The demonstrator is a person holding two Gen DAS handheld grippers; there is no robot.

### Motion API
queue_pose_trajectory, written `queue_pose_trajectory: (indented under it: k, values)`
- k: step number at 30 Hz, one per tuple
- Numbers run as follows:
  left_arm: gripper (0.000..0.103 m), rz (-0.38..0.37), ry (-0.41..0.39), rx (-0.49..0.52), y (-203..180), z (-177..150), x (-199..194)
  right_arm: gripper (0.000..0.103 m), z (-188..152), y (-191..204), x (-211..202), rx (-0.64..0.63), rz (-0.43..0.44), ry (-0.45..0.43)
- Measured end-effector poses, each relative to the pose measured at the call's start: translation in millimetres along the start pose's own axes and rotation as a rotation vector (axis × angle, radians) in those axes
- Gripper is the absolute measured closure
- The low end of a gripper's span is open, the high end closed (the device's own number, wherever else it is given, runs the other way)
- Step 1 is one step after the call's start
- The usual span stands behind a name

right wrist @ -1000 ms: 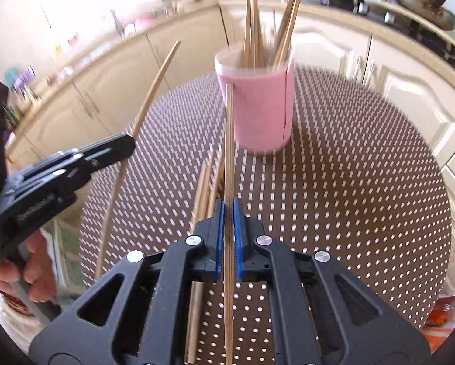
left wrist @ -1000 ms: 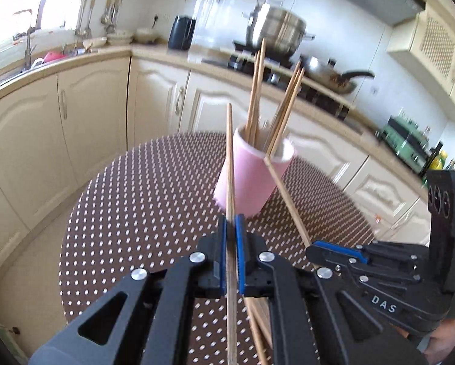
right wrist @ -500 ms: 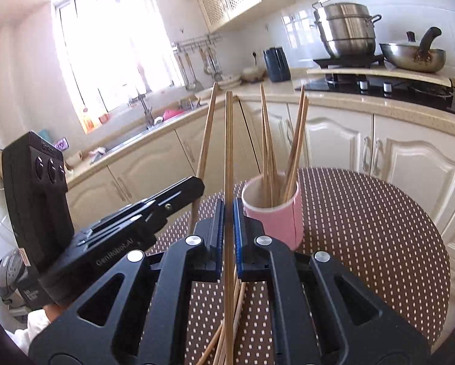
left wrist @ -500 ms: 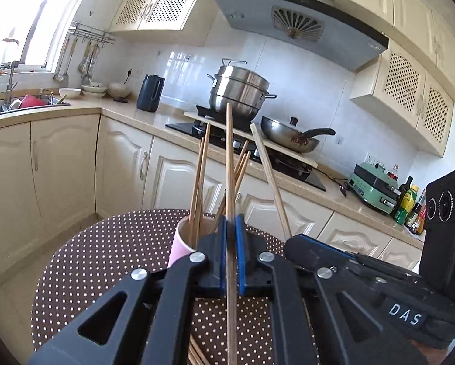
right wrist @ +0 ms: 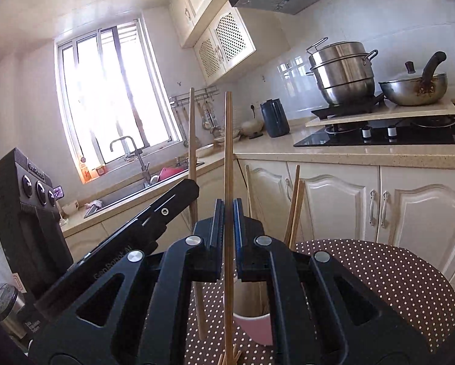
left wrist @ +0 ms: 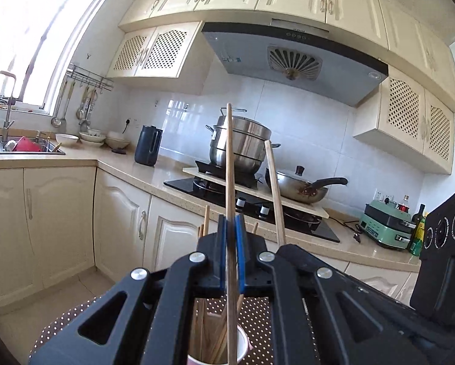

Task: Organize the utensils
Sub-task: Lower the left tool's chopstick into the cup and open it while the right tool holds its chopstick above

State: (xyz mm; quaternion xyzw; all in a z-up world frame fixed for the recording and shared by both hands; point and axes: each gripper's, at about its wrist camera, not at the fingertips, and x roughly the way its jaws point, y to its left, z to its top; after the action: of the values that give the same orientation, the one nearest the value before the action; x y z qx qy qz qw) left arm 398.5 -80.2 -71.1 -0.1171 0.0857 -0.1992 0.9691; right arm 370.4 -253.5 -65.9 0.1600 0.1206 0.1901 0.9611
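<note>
Each claw is clamped on one chopstick, held upright. The left claw [left wrist: 231, 255] pinches its chopstick [left wrist: 229, 164] between the blue pads, and that stick's lower end hangs at or just inside the mouth of the pink cup [left wrist: 241, 348], which already holds several sticks. The right claw [right wrist: 226, 237] grips its own chopstick [right wrist: 228, 152] the same way; its lower end hangs just in front of the cup [right wrist: 254, 325], outside the rim, over loose sticks [right wrist: 229, 359] on the dotted table [right wrist: 394, 273].

The step in hand looks like dropping both sticks into the cup. Next, the right stick's tip likely needs shifting over the cup's mouth, then both lowered before the pads let go. More sticks near the cup remain to be gathered.
</note>
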Motion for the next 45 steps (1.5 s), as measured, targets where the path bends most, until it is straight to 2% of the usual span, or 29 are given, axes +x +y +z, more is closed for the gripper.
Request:
queue_pose_trajectory:
  k: [8, 16, 26, 45]
  values:
    - [0.097, 0.028, -0.032, -0.002, 12, -6, 31, 0.097, 1, -15, 24, 0.0, -0.018, -0.07]
    - [0.097, 0.051, -0.036, 0.017, 20, -18, 45, 0.096, -4, -19, 36, -0.025, -0.012, -0.122]
    - [0.097, 0.056, 0.022, 0.016, 31, -43, 47, 0.096, -21, -29, 34, -0.03, -0.007, -0.089]
    - [0.097, 0.063, 0.087, 0.003, 35, -60, 7, 0.096, -51, -20, -4, -0.053, -0.025, -0.005]
